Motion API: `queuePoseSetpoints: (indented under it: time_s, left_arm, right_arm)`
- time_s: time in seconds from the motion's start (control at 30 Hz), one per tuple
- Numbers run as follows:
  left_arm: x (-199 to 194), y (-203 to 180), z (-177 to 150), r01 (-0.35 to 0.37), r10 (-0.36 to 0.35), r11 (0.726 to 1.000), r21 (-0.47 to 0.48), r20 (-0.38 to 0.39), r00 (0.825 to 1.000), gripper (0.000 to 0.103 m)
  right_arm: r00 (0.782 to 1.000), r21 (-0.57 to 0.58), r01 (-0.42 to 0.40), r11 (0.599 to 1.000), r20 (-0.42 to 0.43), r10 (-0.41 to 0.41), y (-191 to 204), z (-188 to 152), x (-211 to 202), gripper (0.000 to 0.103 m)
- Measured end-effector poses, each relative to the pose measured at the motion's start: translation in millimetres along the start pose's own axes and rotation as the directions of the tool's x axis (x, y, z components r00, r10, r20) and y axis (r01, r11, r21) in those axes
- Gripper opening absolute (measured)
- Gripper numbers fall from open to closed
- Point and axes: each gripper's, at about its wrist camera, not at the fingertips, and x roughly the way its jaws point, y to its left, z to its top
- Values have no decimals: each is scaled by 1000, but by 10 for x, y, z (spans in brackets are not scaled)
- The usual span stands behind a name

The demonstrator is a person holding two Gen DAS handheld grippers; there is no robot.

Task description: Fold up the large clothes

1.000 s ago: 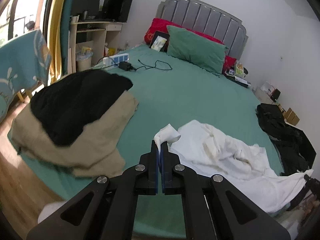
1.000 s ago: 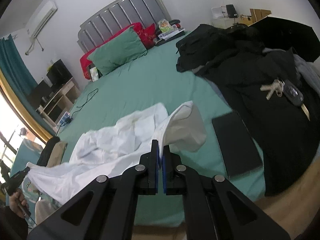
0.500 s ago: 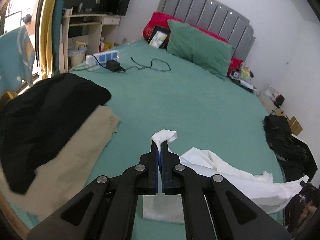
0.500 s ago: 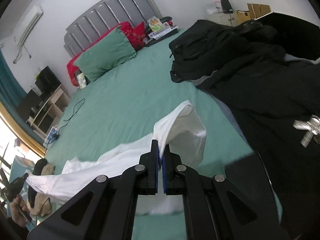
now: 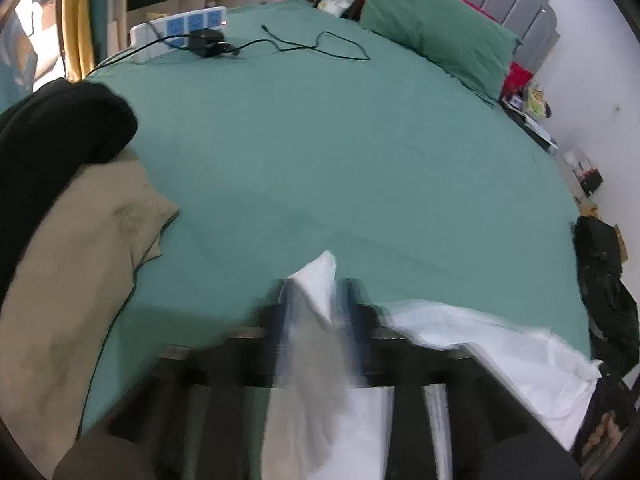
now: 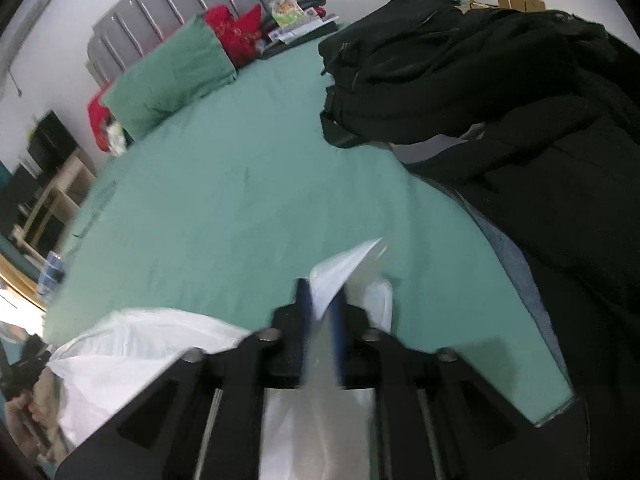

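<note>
A white garment (image 5: 500, 352) lies stretched along the near edge of the green bed (image 5: 340, 152). In the left wrist view one corner of it stands up between the blurred fingers of my left gripper (image 5: 316, 304). The jaws are opening wide and the pads are off the cloth. In the right wrist view the garment (image 6: 132, 340) runs off to the left. Its other corner pokes up between the fingers of my right gripper (image 6: 322, 300), whose jaws are opening with a narrow gap.
Black clothing (image 5: 60, 140) on a tan garment (image 5: 80, 280) covers the bed's left edge. A power strip (image 5: 180, 28) with a cable and a green pillow (image 5: 432, 32) lie farther back. A black clothes pile (image 6: 500, 80) fills the right side. A hand (image 6: 28, 420) shows at the lower left.
Both grippers carried the white garment's corners forward and down over the bed. Both were shut on the cloth; now their jaws stand apart.
</note>
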Motion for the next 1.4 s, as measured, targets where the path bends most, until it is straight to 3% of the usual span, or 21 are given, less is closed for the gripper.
queuePoseSetpoints:
  time_s: [0.03, 0.17, 0.3, 0.4, 0.5, 0.53, 0.6, 0.63, 0.7, 0.73, 0.9, 1.1, 1.17, 1.3, 1.33, 1.4]
  left_arm:
    - [-31, 38, -40, -8, 8, 1000, -8, 18, 1000, 66]
    - [-263, 288, -276, -24, 26, 999, -42, 51, 998, 66]
    - [-484, 471, -628, -34, 36, 999, -37, 40, 999, 67]
    - [-475, 500, -918, -18, 18, 1000, 9, -38, 999, 67]
    - [-449, 512, -1159, -17, 17, 1000, -2, -91, 996, 66]
    - [-472, 496, -1194, -21, 21, 1000, 4, -76, 997, 66]
    - [-506, 435, -1269, -7, 9, 999, 38, -71, 997, 66]
    - [-509, 411, -1296, 12, -8, 999, 53, -78, 997, 64]
    - [-528, 366, -1340, 35, -27, 995, 92, -87, 996, 10]
    - [-538, 350, -1368, 33, -22, 993, 109, -103, 994, 0]
    - [-903, 422, -1582, 0, 8, 991, 134, -55, 998, 0]
    - [-1251, 725, -1879, -6, 12, 994, 105, -60, 998, 0]
    - [-1297, 765, -1889, 29, -24, 995, 91, -57, 998, 0]
    - [-1114, 672, -1708, 56, -51, 998, 42, -121, 991, 1]
    - [-1080, 626, -1666, 63, -58, 997, 43, -115, 992, 8]
    - [-1016, 481, -1562, 74, -70, 996, 56, -78, 994, 37]
  right_arm:
    - [1000, 2, 0, 1000, 19, 0, -4, -27, -51, 37]
    - [998, 22, -8, 1000, 56, 7, -67, -192, -330, 57]
    - [998, 49, -50, 998, 27, 49, -181, -553, -538, 57]
    - [995, 75, -88, 993, -42, 92, -240, -887, -577, 57]
    - [986, 43, -115, 992, -115, 119, -175, -1203, -563, 57]
    - [985, 23, -111, 994, -133, 113, -132, -1250, -534, 56]
    - [979, -27, -119, 993, -168, 113, -25, -1385, -461, 37]
    - [981, -54, -106, 993, -170, 95, 10, -1412, -455, 19]
    - [980, -71, -118, 991, -169, 105, 36, -1423, -478, 12]
    - [981, -64, -118, 991, -162, 107, 38, -1412, -519, 12]
    - [986, -81, -108, 991, -135, 97, 22, -1453, -797, 10]
    - [985, -91, -76, 993, -162, 61, -42, -1687, -983, 10]
    - [984, -70, -68, 995, -169, 55, -111, -1728, -1000, 10]
    - [985, -57, -60, 997, -168, 49, -120, -1722, -979, 11]
    - [985, -57, -58, 997, -166, 48, -115, -1721, -982, 11]
    - [986, -52, -57, 997, -160, 48, -110, -1720, -982, 11]
